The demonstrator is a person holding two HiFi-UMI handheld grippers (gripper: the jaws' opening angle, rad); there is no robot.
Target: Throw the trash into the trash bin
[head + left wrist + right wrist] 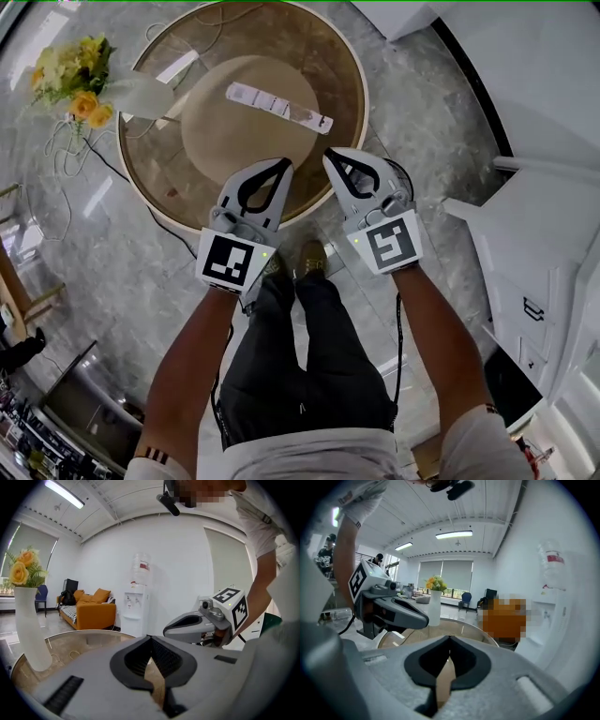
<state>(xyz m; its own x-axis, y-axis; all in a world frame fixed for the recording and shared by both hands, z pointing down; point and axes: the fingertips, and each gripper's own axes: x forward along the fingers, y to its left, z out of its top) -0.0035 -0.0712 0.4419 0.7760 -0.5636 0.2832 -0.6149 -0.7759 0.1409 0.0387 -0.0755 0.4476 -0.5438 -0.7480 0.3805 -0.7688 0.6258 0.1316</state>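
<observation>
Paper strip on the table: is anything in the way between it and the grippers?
No, nothing visible. The paper strip lies alone on the table, just beyond the shut left gripper and right gripper. The vase stands off to one side.

The trash is a long, narrow white strip of paper [278, 106] with small dark printed marks along its length (what they say is too small to read). It lies flat on the round glass table [328, 56], uncrumpled and nearly straight. It runs on a slant from upper left to lower right in the head view. Most of it sits over the tan base [225, 131] seen through the glass, and its lower right end reaches past that base's edge.
</observation>
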